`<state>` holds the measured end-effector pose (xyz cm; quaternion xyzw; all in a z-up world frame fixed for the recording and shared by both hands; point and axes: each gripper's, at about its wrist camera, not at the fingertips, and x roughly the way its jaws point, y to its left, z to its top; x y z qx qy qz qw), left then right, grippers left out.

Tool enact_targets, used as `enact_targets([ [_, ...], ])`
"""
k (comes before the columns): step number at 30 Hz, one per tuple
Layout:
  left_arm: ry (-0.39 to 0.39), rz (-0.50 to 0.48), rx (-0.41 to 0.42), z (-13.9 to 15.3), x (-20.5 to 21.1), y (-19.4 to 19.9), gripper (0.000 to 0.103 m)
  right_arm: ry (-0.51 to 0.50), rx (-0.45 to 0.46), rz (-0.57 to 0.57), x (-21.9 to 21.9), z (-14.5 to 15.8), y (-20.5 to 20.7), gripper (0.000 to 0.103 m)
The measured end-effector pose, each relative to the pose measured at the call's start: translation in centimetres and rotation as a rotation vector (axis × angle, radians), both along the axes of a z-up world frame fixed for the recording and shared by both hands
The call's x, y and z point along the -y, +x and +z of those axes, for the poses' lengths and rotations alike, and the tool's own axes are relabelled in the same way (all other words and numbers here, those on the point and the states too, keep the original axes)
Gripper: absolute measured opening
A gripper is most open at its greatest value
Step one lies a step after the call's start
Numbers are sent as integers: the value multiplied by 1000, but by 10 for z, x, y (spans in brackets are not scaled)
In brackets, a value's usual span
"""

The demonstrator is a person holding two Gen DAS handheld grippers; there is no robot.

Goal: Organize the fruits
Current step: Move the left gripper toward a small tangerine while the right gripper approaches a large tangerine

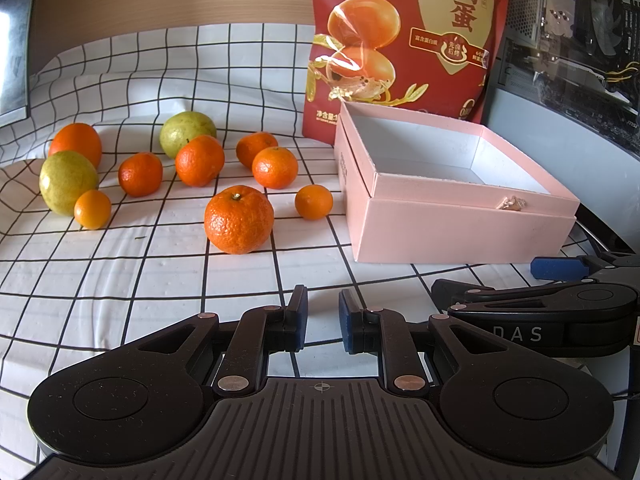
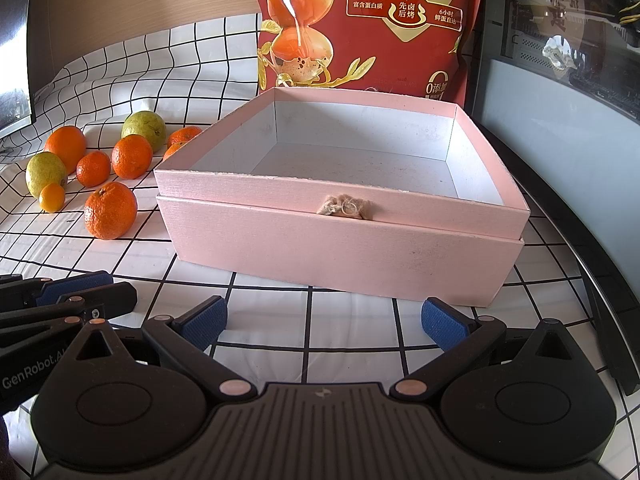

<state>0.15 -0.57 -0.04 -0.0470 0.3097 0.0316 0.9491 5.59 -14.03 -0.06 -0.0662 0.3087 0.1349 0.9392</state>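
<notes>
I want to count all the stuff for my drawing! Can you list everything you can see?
Orange fruits: eight, orange, scattered on the cloth left of the box.
Green fruits: two, yellow-green, among the orange ones.
Box: one, pink, white inside, nothing in it.
Snack bag: one, red and gold, upright behind the box.
Cloth: one, white with black grid.
Left gripper: black, blue pads, jaws slightly apart.
Right gripper: black, blue pads, jaws wide open.

A red snack bag (image 1: 404,40) stands on the checked cloth (image 1: 140,280); a computer case (image 1: 568,52) sits beside it.
</notes>
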Motion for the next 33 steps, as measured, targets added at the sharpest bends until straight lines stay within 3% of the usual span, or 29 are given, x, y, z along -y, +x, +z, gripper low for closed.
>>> enact_targets([
  [6, -18, 0, 3, 1, -1, 0, 20, -1, -2, 5, 0, -1, -1, 103],
  [13, -95, -24, 43, 12, -33, -4, 20, -39, -88, 68, 1, 7, 7, 103],
  [19, -157, 115, 227, 53, -112, -9, 20, -76, -127, 95, 1, 10, 7, 103],
  [22, -149, 280, 375, 56, -150, -19, 20, -72, -179, 140, -9, 17, 9, 98],
  [25, -284, 384, 467, 36, -183, -27, 20, -36, -130, 230, -27, 34, -5, 96],
  [28, -422, 413, 335, 26, -206, -14, 20, 15, -75, 356, -51, 58, -16, 96],
  [33, -368, 403, 275, 24, -202, -7, 20, 101, -7, 333, -90, 87, -4, 96],
])
